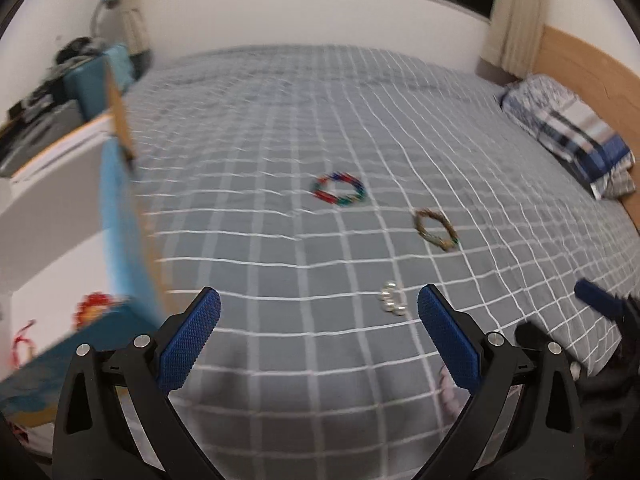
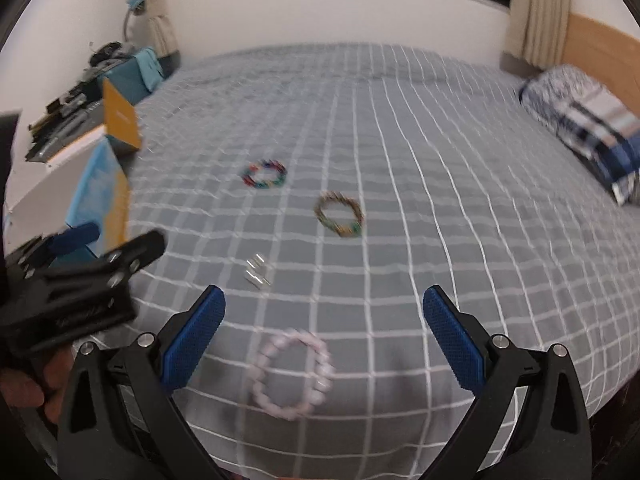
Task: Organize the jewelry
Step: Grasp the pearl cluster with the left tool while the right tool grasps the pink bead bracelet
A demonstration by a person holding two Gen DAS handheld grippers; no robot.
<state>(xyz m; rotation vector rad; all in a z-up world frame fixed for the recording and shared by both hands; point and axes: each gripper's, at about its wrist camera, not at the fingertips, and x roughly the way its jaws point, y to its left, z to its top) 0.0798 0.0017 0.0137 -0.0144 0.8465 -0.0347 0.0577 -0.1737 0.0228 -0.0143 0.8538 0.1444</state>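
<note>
Several bracelets lie on the grey checked bedspread [image 1: 280,128]. A multicoloured bracelet [image 1: 340,189] [image 2: 265,174] lies farthest. A brown-gold bracelet [image 1: 436,229] [image 2: 340,214] lies to its right. A small pearl piece [image 1: 393,298] [image 2: 257,272] lies nearer. A pale pink bead bracelet [image 2: 292,376] lies between my right gripper's fingers. My left gripper [image 1: 319,312] is open and empty above the bed; the pearls sit by its right finger [image 1: 448,344]. My right gripper [image 2: 324,312] is open and empty. A blue box [image 1: 120,224] [image 2: 100,196] with an open lid stands at the left.
A white bedside table [image 1: 52,200] with clutter stands left of the bed. A blue patterned pillow [image 1: 568,128] [image 2: 584,120] lies by the wooden headboard [image 1: 592,72] at the right. The left gripper body [image 2: 72,292] shows in the right wrist view. The bed's front edge is close below.
</note>
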